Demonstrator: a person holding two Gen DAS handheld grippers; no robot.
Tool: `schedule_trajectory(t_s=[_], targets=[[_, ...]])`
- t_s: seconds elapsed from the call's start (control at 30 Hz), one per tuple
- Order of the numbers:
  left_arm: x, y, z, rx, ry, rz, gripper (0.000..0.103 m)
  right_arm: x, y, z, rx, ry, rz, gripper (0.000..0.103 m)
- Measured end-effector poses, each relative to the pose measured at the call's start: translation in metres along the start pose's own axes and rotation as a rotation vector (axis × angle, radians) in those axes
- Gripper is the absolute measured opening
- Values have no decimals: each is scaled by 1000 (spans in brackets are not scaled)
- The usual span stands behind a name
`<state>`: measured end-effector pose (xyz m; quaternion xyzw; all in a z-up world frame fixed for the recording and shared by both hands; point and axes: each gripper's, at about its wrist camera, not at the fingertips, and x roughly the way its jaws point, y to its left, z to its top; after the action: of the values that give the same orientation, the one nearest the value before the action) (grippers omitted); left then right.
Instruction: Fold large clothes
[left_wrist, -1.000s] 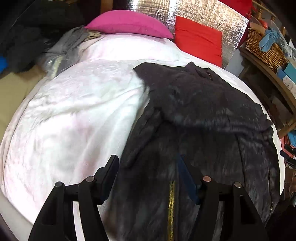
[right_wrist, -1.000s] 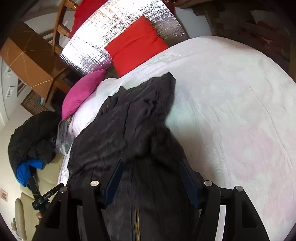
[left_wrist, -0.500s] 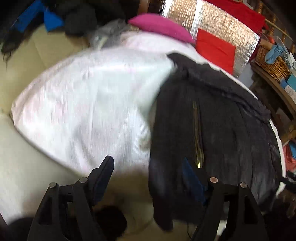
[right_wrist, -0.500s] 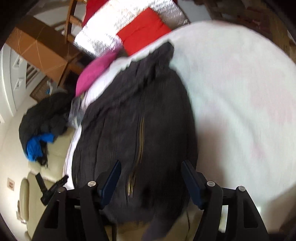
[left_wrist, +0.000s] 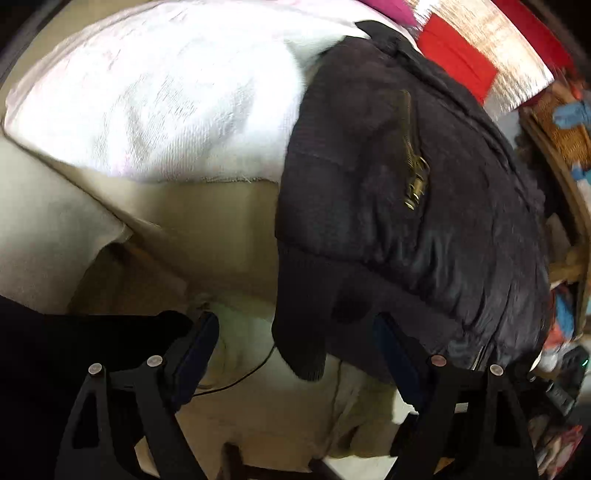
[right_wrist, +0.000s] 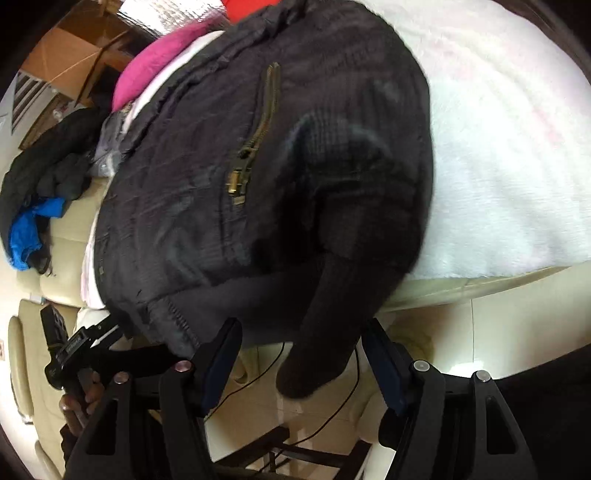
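So the dark jacket (left_wrist: 388, 184) is lying on the white blanket (left_wrist: 166, 92) over the bed, with its ribbed hem and one cuff (right_wrist: 321, 350) hanging off the near edge. Both grippers are hovering low in front of that edge, and neither is holding anything. The left gripper (left_wrist: 295, 343) is sitting with its jaws wide apart right under the hanging hem, and the right gripper (right_wrist: 303, 347) is spread just as wide with the cuff dangling between its fingers. I'm guessing this is the set-up for a grab at the bottom. The next move is probably pinching the hem at two spots and carrying it up toward the collar, keeping the brass zipper (right_wrist: 255, 147) from bunching.
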<state>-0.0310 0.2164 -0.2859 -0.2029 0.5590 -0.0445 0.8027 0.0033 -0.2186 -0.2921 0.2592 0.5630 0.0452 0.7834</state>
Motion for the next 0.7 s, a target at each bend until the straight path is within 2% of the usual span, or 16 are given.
schedule_trajectory(t_s=[0.07, 0.13, 0.17, 0.2, 0.23, 0.27, 0.33, 0.43, 0.53, 0.6, 0.7], targets=[[1, 1, 0, -5, 3, -52, 83, 6, -2, 2, 20, -7, 25, 68], [2, -6, -1, 37, 7, -77, 57, 10, -1, 2, 8, -6, 7, 29], [2, -14, -4, 92, 20, -74, 34, 9, 3, 0, -21, -6, -30, 27], [4, -22, -4, 132, 18, -56, 24, 5, 9, -1, -36, -8, -53, 22], [3, -27, -5, 161, 7, -36, 21, 2, 11, -3, -44, -9, -62, 18], [1, -28, -5, 175, 1, -31, 11, -2, 13, -4, -49, -12, -68, 16], [-7, -25, -4, 164, -11, -58, 8, -14, 18, -5, -60, -22, -73, 12], [-21, -29, -2, 173, -33, -84, 8, -40, 29, -5, -100, -57, -54, 10], [-33, -45, 5, 210, -58, -128, 7, -69, 39, -2, -134, -98, 7, 10], [-46, -56, 13, 243, -93, -162, 7, -91, 49, 2, -175, -152, 52, 10], [-67, -63, 27, 265, -144, -215, 8, -119, 63, 13, -242, -235, 70, 10]])
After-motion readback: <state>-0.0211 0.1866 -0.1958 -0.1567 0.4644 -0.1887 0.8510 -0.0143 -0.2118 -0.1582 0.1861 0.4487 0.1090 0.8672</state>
